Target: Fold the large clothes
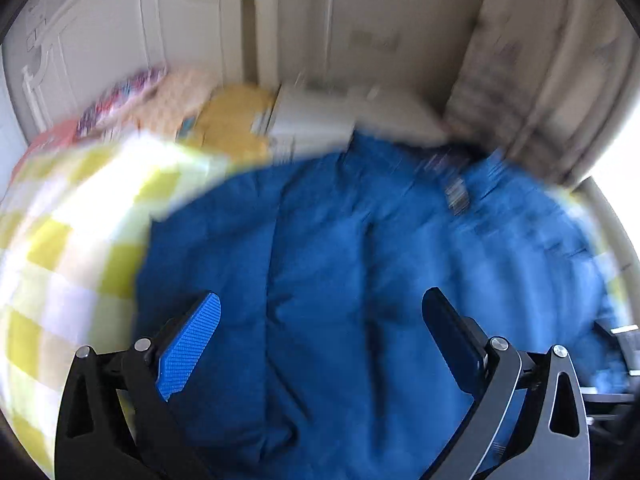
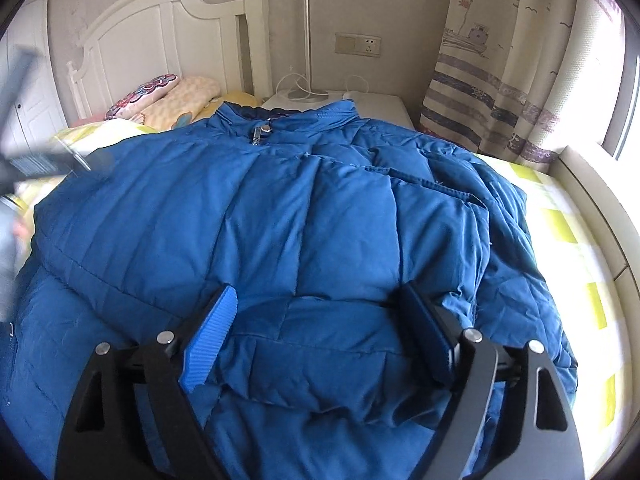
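A big blue puffer jacket (image 2: 280, 216) lies spread on the bed, collar and zipper pull (image 2: 256, 136) toward the headboard. My right gripper (image 2: 316, 300) is open, its jaws wide apart over a puffy fold of the jacket's lower part, with nothing held. My left gripper (image 1: 320, 304) is open and empty above the jacket (image 1: 340, 260); that view is blurred by motion. The left gripper also shows as a dark blur at the left edge of the right wrist view (image 2: 24, 160).
The bed has a yellow and white checked cover (image 1: 72, 232) (image 2: 568, 224). Pillows (image 2: 172, 96) lie by the white headboard (image 2: 152, 28). A white nightstand (image 2: 372, 106) with a lamp pole stands beside the bed. A striped curtain (image 2: 492, 80) hangs at right.
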`<state>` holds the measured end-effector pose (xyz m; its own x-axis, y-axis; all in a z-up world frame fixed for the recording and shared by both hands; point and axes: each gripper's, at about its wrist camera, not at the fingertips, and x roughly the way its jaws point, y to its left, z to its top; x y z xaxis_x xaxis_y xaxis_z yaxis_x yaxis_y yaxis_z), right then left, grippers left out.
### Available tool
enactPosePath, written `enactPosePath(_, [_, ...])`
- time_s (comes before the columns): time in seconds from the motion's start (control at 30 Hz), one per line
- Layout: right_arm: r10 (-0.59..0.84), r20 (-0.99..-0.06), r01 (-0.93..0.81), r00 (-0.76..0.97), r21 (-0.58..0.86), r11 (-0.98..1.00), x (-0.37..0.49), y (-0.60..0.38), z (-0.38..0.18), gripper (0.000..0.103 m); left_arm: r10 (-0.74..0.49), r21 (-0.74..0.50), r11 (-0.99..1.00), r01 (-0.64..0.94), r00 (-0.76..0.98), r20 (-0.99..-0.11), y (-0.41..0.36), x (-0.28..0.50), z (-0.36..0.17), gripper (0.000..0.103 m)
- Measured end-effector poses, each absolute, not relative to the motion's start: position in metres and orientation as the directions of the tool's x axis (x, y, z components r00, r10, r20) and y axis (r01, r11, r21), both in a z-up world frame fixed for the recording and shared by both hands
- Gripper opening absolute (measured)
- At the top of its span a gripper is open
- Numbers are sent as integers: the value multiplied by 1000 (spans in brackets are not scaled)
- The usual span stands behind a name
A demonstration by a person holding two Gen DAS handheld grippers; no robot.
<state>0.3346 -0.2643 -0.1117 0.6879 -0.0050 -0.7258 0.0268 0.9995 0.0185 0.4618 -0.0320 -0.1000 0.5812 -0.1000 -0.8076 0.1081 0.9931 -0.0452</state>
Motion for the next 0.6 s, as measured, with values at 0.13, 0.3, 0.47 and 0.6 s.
enactPosePath(0.13, [33,-724,3,689,49,999,334,-266,-111,91,-55,57,988,144,669,-741,-41,448,-117,99])
enactPosePath(0.3, [137,-693,-2,707,192,981,332,-284,-90,93,-57,52,989,141,669,-741,-38,447,-118,99])
enactPosePath(0.47, [53,-638,10,768,94,996,357,-283,-59,80,-59,50,989,142,669,-740,-40,451,-119,99])
enactPosePath(0.6, [20,-747,-7,665,20,1000,403,-276,-101,70,-62,47,989,142,670,-740,-40,451,-117,99])
